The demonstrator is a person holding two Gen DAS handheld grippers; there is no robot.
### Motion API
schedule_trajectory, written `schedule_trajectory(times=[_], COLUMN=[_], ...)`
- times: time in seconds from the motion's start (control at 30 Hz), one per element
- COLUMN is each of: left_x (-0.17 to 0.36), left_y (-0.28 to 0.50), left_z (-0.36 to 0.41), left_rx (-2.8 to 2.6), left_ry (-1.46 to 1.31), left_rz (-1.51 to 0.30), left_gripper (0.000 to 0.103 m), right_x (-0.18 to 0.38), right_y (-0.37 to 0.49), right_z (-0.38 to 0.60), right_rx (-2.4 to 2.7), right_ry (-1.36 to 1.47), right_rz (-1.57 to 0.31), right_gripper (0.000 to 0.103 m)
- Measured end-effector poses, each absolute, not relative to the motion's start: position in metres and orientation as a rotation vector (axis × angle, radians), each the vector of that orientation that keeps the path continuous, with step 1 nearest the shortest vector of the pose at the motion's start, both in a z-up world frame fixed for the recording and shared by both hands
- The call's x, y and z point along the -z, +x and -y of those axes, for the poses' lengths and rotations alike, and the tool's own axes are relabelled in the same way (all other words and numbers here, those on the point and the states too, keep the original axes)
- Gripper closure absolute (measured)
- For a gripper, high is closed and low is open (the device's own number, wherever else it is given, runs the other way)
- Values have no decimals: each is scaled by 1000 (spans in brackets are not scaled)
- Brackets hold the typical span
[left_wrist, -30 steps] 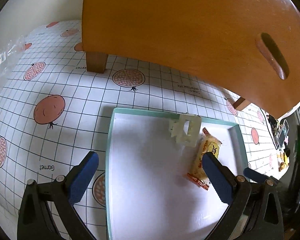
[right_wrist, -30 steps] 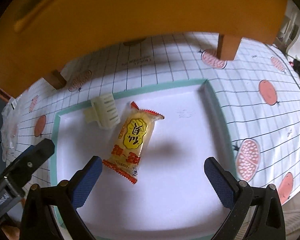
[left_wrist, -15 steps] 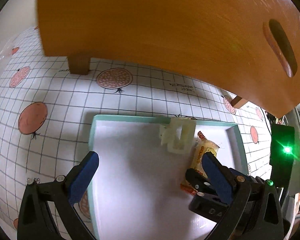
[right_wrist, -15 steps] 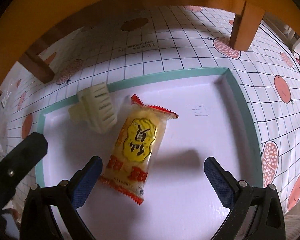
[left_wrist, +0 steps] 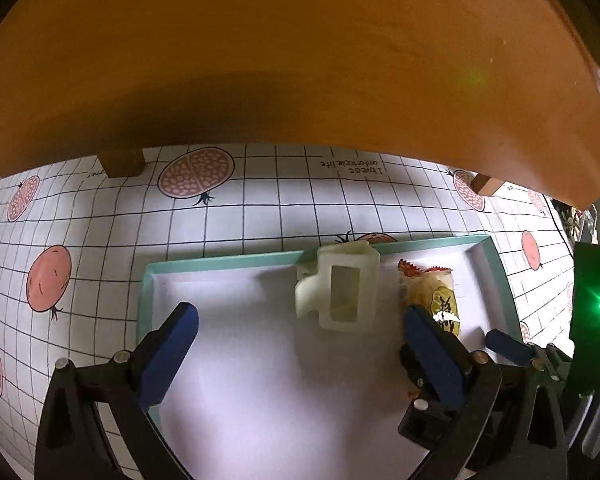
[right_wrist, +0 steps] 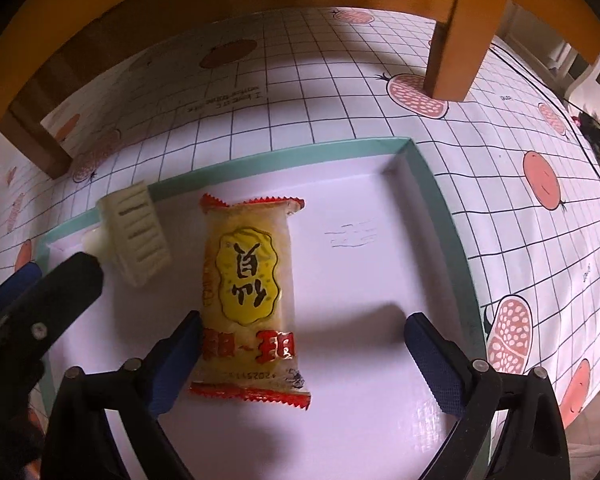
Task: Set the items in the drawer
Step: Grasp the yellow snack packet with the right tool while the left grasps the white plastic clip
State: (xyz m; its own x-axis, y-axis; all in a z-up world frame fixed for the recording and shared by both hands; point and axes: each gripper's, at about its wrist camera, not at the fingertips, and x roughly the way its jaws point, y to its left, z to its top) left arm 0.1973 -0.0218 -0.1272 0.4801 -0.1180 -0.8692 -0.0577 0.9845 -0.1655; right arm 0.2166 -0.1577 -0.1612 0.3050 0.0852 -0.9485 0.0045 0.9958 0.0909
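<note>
Inside the white tray [right_wrist: 432, 216] with the green rim, we see the yellow snack packet [right_wrist: 249, 284] lying flat, its red crimped ends pointing toward and away from our right tongs [right_wrist: 302, 354]. These tongs are spread wide and hold nothing; the left blue pad [right_wrist: 178, 360] touches the packet's near corner, while the other pad stands well clear on the bare tray floor. Just beside the packet, against the tray's far rim, rests a cream hair clip [left_wrist: 340, 286]. Our left tongs [left_wrist: 300, 354] are also spread apart and empty, low over the tray in front of the clip. The tray sits on a checked cloth [left_wrist: 260, 208] printed with pomegranates, beneath a wooden stool [left_wrist: 300, 52] whose legs stand on the cloth.
</note>
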Motion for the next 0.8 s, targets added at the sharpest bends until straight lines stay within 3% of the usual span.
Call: schedule_trajectory(times=[0.13,0.2,0.27,0.43,0.6,0.8], left_x=[129,130,130,135,140,142], left_y=[201,202,202,208,214,214], left_z=[30,33,37,44,48,48], left_rx=[32,33,32,25,24,25], left_ry=[-152,-144,-128,-110,-96,-97], left_rz=[-1065,-1064,-1059,-1064,-1082,-1092], left_gripper=[6,7,17,19,37,52], right_x=[159,158,157,153,150,149], right_y=[214,214,217,219,218,216], right_z=[160,158,156,153,155,158], right_rx=[-81,-94,-101,-104,-111,-125], right_ry=[82,60,57,54,46,59], right_rz=[-1245,-1232,-1222,-1197,-1177,-1171], right_gripper=[6,12,16,28,54,59])
